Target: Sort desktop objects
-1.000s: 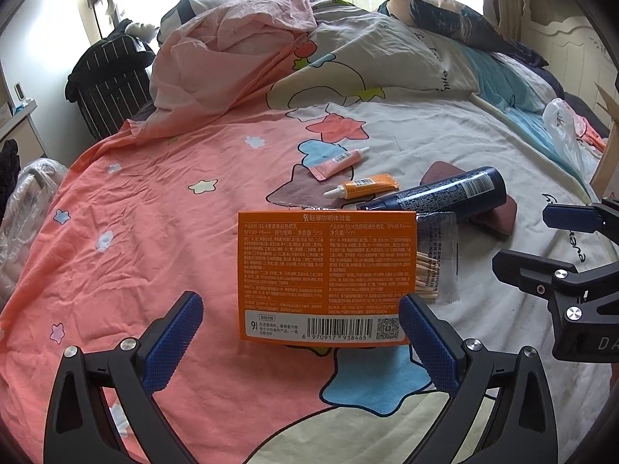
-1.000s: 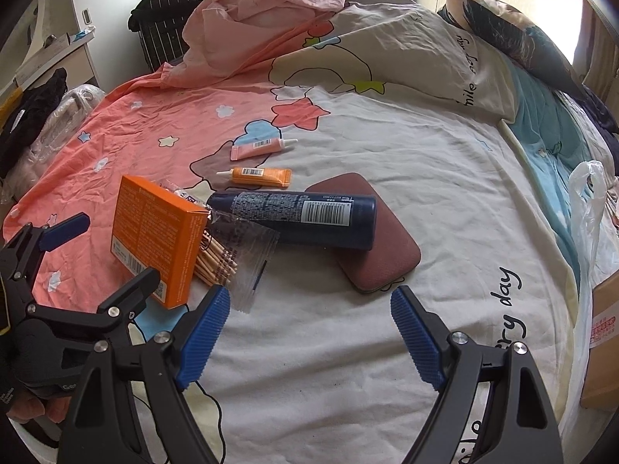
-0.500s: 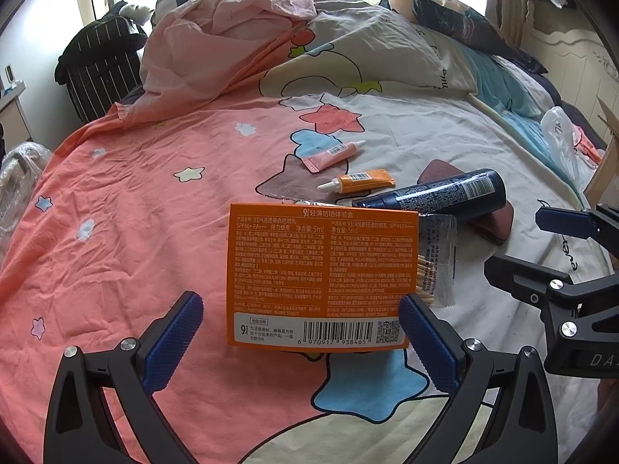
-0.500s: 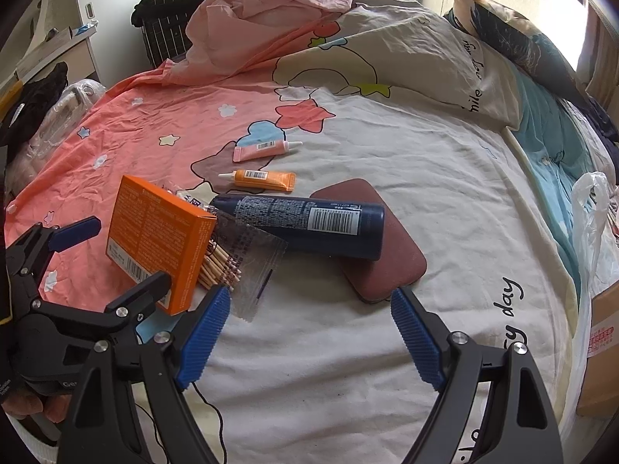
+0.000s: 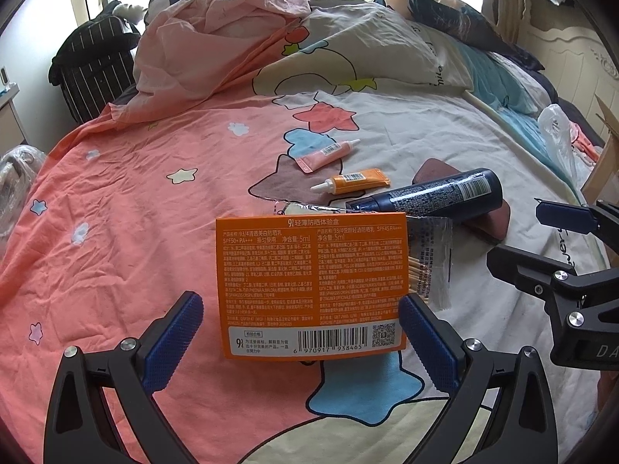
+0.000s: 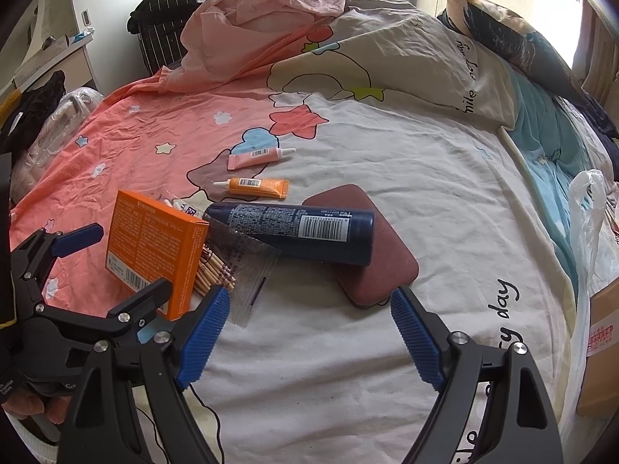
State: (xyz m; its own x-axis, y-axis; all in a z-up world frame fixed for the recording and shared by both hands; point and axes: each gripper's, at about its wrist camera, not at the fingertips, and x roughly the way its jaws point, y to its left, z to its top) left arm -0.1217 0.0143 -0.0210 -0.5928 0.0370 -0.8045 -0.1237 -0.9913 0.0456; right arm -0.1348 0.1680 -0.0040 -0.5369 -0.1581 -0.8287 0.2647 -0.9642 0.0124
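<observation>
The orange box point(image 5: 311, 284) hides most of the clear bag of wooden sticks point(image 5: 427, 265) behind it, so only the stick tips and the bag's right part show, and its small print is too fine to read. Right of the box, the dark blue bottle point(image 6: 298, 232) covers much of the maroon case point(image 6: 377, 255) beneath it. Further right, a cardboard carton point(image 6: 599, 344) is cut off by the picture's edge.

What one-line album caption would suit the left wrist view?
Open left gripper lined up on an orange box lying on a cartoon bedsheet, tubes and a navy bottle beyond.
</observation>
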